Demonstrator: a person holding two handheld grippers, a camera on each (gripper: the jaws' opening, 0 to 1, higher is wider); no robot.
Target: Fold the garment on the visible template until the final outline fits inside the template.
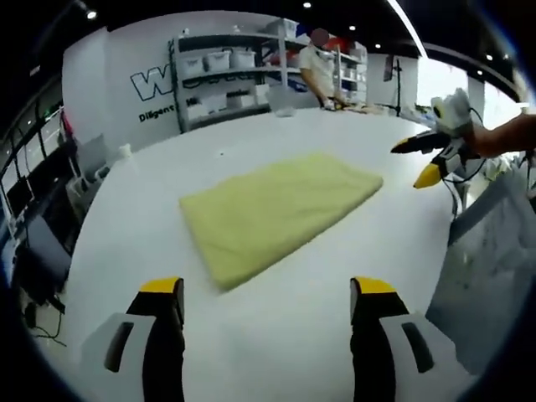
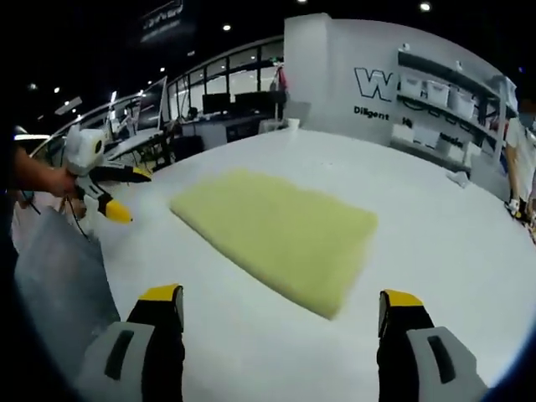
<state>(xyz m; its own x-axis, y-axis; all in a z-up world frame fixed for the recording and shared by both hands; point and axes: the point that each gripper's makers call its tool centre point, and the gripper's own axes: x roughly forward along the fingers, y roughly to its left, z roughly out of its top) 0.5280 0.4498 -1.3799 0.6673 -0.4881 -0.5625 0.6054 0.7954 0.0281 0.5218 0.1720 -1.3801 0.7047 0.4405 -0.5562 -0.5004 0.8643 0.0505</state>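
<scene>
Item: folded yellow garment [image 1: 280, 209], soft, thick cloth, lying flat mid-bench as a neat rectangle. Judged light, limp and non-fragile; likely to sag if lifted by one point, so best pinched at a corner or along a free edge, ideally at two points.

Support: white bench [image 1: 251, 335], smooth; bare surface on every side of the garment, ample room to move. No template outline can be made out.

Left hand-held gripper [image 1: 266, 310]: just short of the garment's near edge, jaws wide apart, holding nothing.

Right hand-held gripper [image 2: 279, 322]: near the garment's opposite side, jaws likewise spread, empty.

Grey sheet [image 1: 494, 260]: beside the bench edge, well apart from the garment.
</scene>
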